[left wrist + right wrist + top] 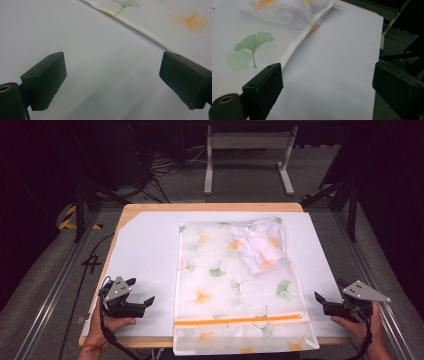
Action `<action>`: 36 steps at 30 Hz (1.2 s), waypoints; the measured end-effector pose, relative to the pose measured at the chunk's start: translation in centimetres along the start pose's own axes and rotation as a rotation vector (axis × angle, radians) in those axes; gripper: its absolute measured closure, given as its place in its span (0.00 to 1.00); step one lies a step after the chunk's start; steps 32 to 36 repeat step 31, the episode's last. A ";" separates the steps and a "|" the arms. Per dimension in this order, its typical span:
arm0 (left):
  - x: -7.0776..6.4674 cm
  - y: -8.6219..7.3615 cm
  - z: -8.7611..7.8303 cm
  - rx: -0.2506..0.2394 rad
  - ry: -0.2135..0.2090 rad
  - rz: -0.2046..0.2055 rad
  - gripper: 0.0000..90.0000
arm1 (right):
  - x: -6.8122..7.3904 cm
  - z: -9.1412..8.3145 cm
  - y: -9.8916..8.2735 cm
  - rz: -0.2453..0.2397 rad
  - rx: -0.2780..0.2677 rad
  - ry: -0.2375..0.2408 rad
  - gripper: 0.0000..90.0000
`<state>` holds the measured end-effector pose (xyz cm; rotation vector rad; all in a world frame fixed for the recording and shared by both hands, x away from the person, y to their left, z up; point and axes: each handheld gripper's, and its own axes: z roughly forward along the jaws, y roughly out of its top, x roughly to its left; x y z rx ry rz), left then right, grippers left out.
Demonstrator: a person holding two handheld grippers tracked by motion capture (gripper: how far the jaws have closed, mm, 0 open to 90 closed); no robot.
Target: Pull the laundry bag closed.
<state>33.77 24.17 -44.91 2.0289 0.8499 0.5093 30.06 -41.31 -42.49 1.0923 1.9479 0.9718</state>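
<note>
**Entry: mesh laundry bag, laid flat, both grippers at rest beside it**

Item. A sheer white laundry bag [235, 285] printed with green and orange ginkgo leaves was recorded lying flat on a white board [145, 255] over a wooden table [210, 207]. An orange zip [239, 320] was seen running across its near end, and that end hung slightly over the table's front edge. A bundle of white cloth [257, 245] was noted inside, toward the far right corner.

Grippers. The left gripper [142, 304] was held near the bag's left edge, the right gripper [322, 301] near its right edge. The jaws of both were set wide apart, with nothing between them; only bare board was seen between each pair.

Handling note. The step in hand was judged to be an approach to the bag. It was judged that the thin mesh would be best pinched at a seamed edge or at the zip band, low and level, so that only the bag was taken. A grip on the loose middle would likely have bunched the fabric.
</note>
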 end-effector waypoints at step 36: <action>0.2 0.6 0.8 0.015 -0.033 -0.003 0.10 | 0.9 0.0 0.0 -0.019 0.017 -0.002 0.12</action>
